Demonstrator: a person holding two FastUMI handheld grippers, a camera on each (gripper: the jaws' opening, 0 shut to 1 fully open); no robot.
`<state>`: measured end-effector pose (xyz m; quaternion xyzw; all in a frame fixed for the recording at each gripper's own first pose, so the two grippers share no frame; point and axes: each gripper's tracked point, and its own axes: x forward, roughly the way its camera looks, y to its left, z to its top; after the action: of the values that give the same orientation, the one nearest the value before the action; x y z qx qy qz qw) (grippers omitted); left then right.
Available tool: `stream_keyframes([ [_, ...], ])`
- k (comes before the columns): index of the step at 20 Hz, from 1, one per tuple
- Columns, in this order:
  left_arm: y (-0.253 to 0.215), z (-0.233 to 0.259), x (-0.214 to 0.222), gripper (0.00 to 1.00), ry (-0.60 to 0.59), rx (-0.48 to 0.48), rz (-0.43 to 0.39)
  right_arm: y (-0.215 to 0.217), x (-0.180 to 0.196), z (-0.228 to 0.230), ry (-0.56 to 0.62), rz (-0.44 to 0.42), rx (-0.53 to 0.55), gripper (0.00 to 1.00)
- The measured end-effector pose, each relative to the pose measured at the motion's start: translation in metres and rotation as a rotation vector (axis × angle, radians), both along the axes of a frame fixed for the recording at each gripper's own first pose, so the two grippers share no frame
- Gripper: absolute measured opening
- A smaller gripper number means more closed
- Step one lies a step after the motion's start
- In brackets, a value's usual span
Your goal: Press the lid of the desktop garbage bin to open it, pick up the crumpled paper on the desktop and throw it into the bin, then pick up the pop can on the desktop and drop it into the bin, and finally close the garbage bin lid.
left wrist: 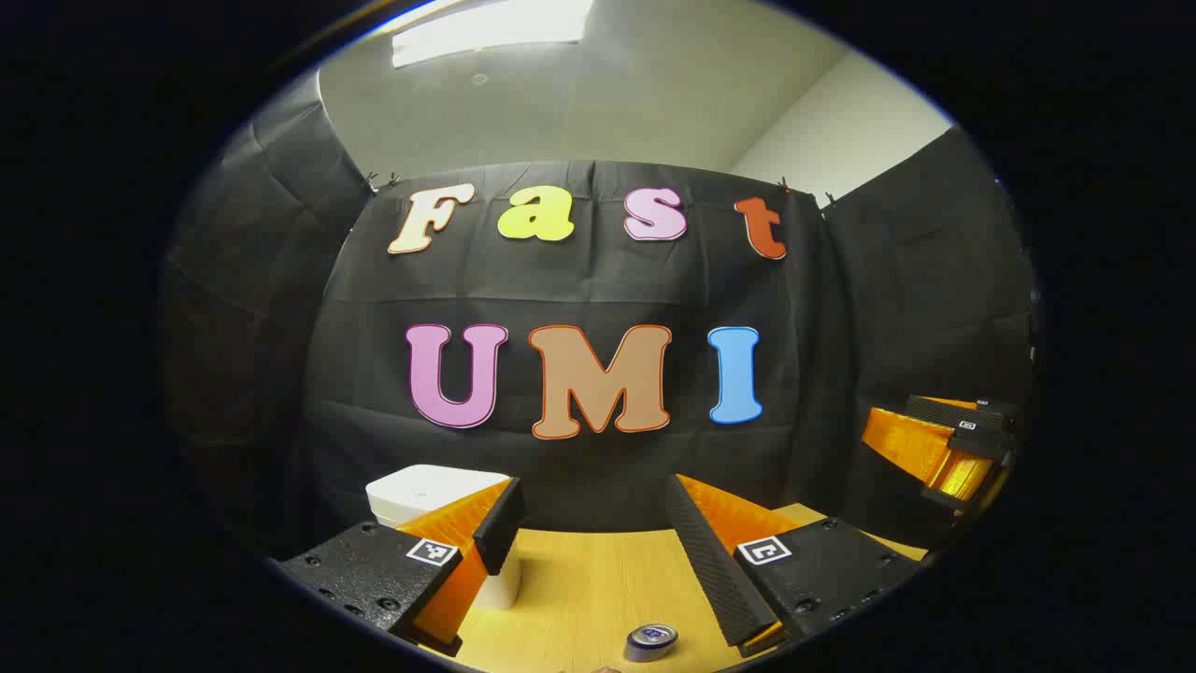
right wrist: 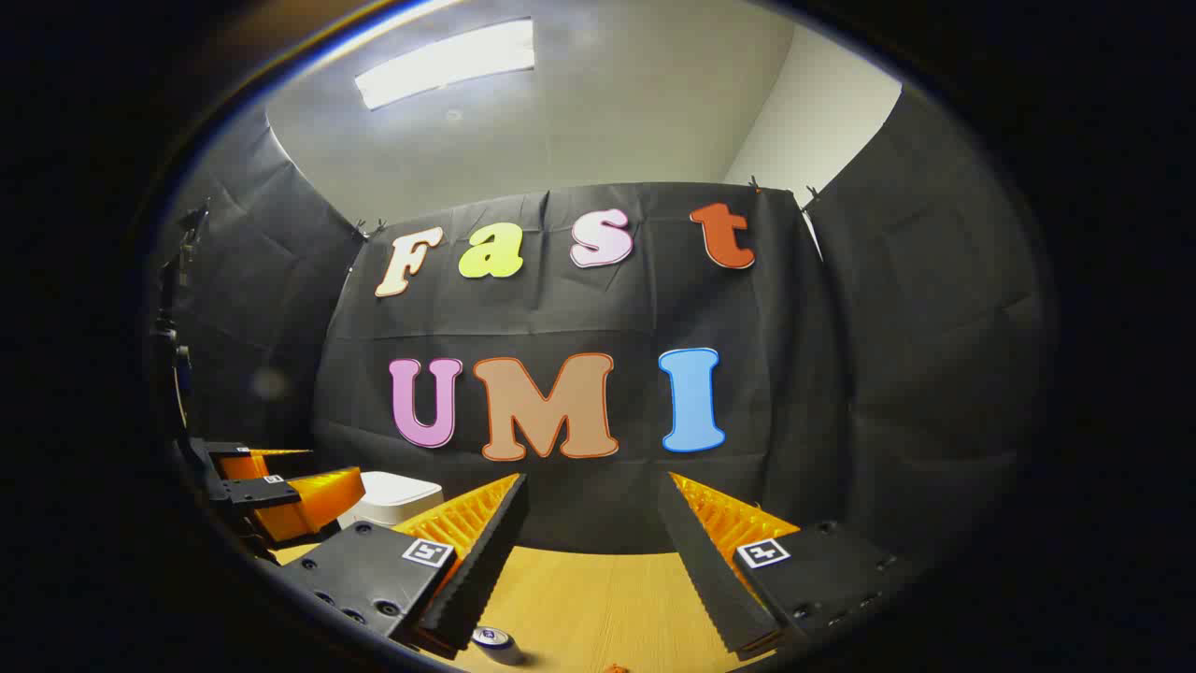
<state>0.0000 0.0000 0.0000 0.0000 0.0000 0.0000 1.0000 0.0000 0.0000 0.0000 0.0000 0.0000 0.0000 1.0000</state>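
Note:
In the left gripper view, the white garbage bin (left wrist: 420,494) stands at the back left of the wooden desk with its lid down, partly behind my left finger. The pop can (left wrist: 651,641) stands upright near the front edge, below and between the fingers. My left gripper (left wrist: 590,509) is open and holds nothing, raised above the desk. In the right gripper view, my right gripper (right wrist: 591,509) is open and holds nothing. The bin (right wrist: 397,498) sits far left there, and the can (right wrist: 495,641) lies low by the left finger. A small orange scrap (right wrist: 615,668) peeks at the bottom edge.
The wooden desk (left wrist: 589,589) runs back to the black cloth wall. The other gripper (left wrist: 944,449) hovers at the far right in the left gripper view, and at the far left, as the other gripper (right wrist: 280,495), in the right gripper view, beside the bin.

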Motion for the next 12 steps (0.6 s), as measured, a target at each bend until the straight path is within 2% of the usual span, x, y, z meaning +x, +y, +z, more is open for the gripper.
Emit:
stream_keyframes([
  [1, 0.001, 0.0, 0.0, 0.93, 0.001, -0.002, 0.003, -0.001, 0.0, 0.0, -0.001, -0.006, -0.001, 0.96],
  [12, 0.005, 0.004, 0.005, 0.93, -0.016, -0.003, 0.008, -0.018, -0.002, -0.009, 0.032, -0.063, -0.011, 0.94],
])
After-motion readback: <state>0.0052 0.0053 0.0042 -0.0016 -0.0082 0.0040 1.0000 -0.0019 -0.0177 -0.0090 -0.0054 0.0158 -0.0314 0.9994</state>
